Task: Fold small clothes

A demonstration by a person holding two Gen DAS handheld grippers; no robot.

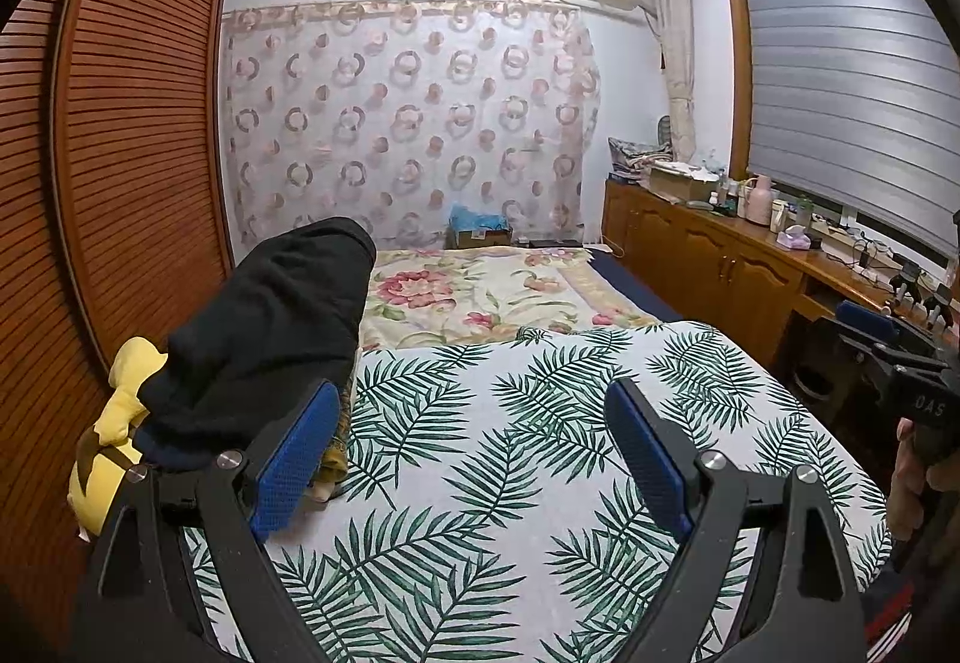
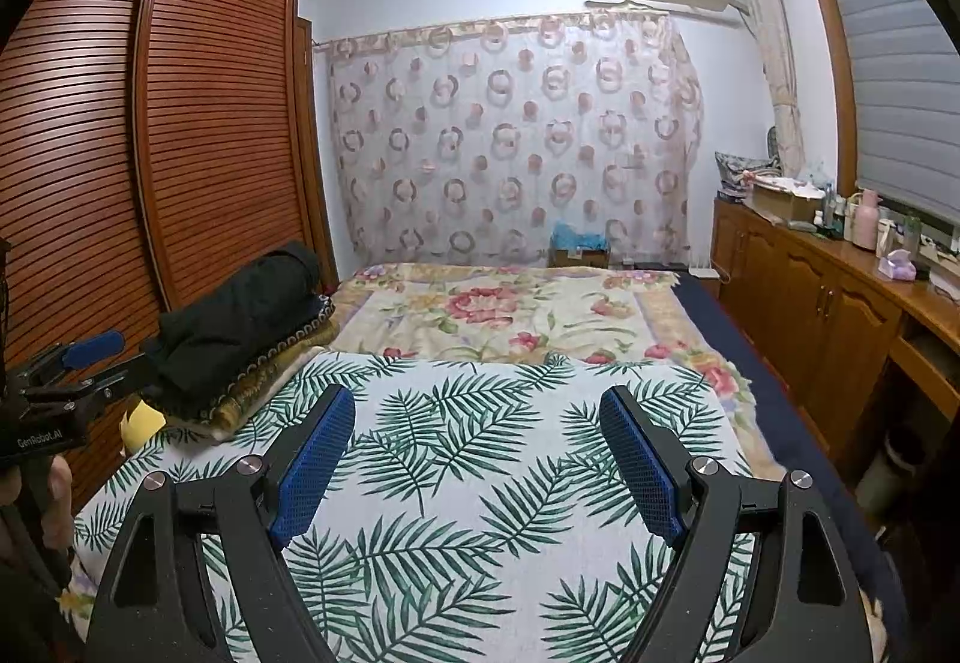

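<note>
A pile of clothes lies at the bed's left edge: a black garment [image 1: 270, 333] on top, a yellow one [image 1: 120, 411] beneath, and gold patterned fabric under it [image 2: 264, 375]. The black garment also shows in the right wrist view [image 2: 240, 315]. My left gripper [image 1: 474, 411] is open and empty over the palm-leaf sheet [image 1: 510, 483], its left finger just beside the pile. My right gripper [image 2: 477, 417] is open and empty over the same sheet [image 2: 480, 513], to the right of the pile. No garment lies spread out on the sheet.
A floral blanket [image 2: 510, 309] covers the far half of the bed. A slatted wooden wardrobe [image 2: 180, 123] stands along the left. A wooden sideboard [image 2: 840, 303] with bottles and boxes runs along the right, under a window blind. A patterned curtain [image 1: 408, 123] hangs behind the bed.
</note>
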